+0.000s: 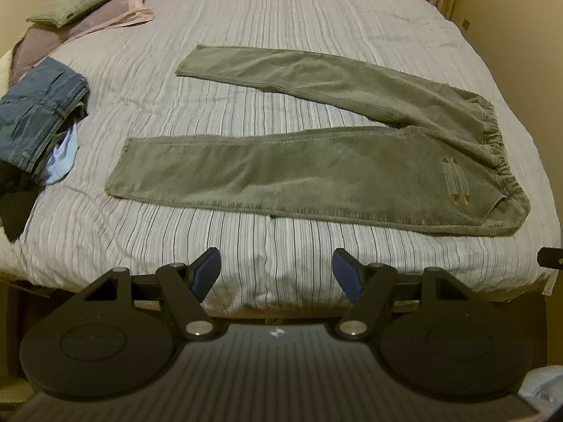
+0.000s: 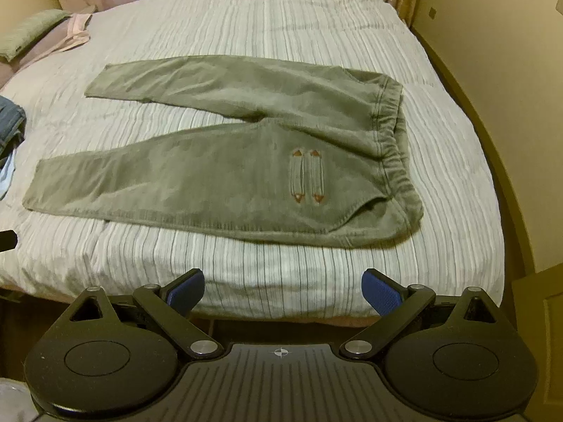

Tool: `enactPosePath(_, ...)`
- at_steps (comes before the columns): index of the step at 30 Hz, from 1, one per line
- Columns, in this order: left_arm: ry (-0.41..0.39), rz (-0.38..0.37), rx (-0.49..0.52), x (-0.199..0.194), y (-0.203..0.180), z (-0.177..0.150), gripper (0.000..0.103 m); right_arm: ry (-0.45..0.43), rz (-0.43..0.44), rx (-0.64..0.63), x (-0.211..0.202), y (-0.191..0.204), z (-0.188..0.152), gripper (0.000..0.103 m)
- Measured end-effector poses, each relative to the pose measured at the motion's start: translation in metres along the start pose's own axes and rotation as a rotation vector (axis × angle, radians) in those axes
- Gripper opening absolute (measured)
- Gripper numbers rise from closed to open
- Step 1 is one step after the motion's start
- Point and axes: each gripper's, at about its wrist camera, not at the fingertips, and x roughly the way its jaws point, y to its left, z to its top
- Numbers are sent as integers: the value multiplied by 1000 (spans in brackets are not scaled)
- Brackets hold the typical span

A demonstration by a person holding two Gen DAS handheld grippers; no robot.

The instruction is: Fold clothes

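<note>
Olive-green corduroy trousers (image 1: 316, 176) (image 2: 218, 172) lie flat on the striped bedspread (image 1: 246, 239) (image 2: 246, 263), legs spread apart and pointing left, elastic waistband at the right. An orange embroidered mark (image 2: 307, 176) sits near the waistband. My left gripper (image 1: 276, 270) hovers open at the bed's near edge, just below the nearer trouser leg, nothing between its blue pads. My right gripper (image 2: 283, 290) also stands open and empty at the near edge, below the waist end. Neither touches the trousers.
A stack of folded jeans (image 1: 38, 116) with a light blue garment (image 1: 63, 158) and a dark item lies at the bed's left edge. A green pillow (image 1: 74, 1) and brownish bedding sit at the far left corner. Yellow walls and curtains surround the bed.
</note>
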Motion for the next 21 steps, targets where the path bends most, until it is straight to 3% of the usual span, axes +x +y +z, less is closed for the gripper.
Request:
enactPosePath(13,-8,-86,180,49,30,92,67,2,-67,133,26,40,56,98)
enactPosePath(21,6,-146,296,79,41,130,66,62,-114,235,44,57,60,98)
